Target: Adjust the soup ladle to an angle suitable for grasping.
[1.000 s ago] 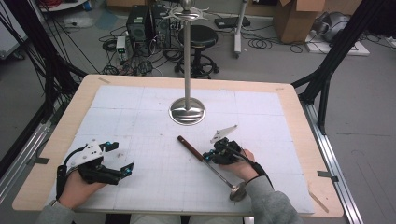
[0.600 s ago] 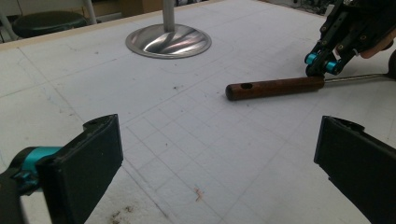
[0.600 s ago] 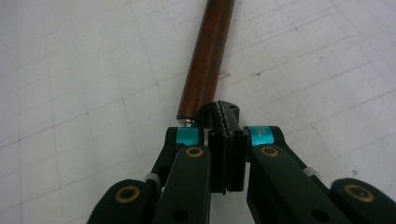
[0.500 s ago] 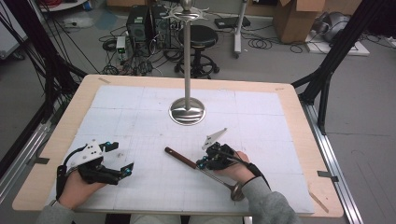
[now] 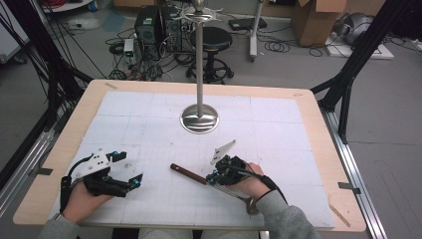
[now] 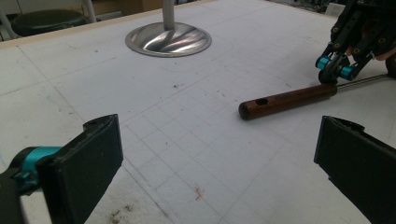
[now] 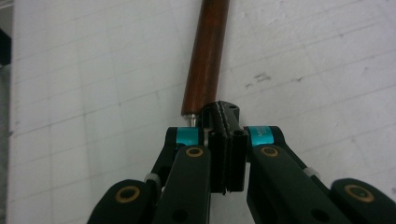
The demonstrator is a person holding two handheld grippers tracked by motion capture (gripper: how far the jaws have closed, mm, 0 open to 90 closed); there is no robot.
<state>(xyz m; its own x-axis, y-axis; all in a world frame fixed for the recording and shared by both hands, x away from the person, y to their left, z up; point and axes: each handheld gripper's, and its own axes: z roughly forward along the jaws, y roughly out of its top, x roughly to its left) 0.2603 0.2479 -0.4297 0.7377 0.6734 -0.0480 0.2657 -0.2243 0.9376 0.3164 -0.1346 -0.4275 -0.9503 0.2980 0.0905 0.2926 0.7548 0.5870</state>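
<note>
— What was the right gripper (image 5: 215, 175) doing when you looked over?

— Its jaws were pressed together on the thin metal shaft of the utensil (image 5: 211, 182), right where the shaft met the brown wooden handle (image 7: 207, 56). In the right gripper view the handle ran straight ahead from the pinched tips, lying against the white gridded mat (image 5: 149, 129).

— And the rest of the utensil?

— It ran back under the person's right hand (image 5: 251, 183) and ended in a metal head (image 5: 251, 205) near the table's front edge, behind the gripper. I couldn't tell what kind of head it was.

— The other gripper?

— The left gripper (image 5: 128, 183) was off to the handle's free end, well apart from it, resting low on the mat in the left hand (image 5: 84, 199). Its jaws stood spread wide with nothing between them; in the left gripper view the handle (image 6: 287, 101) lay ahead of them and the right gripper (image 6: 336, 70) sat at its far end.

— Anything else on the table?

— A steel stand (image 5: 199, 74) with a round base (image 5: 199, 118), beyond the right gripper, clear of the utensil
</note>
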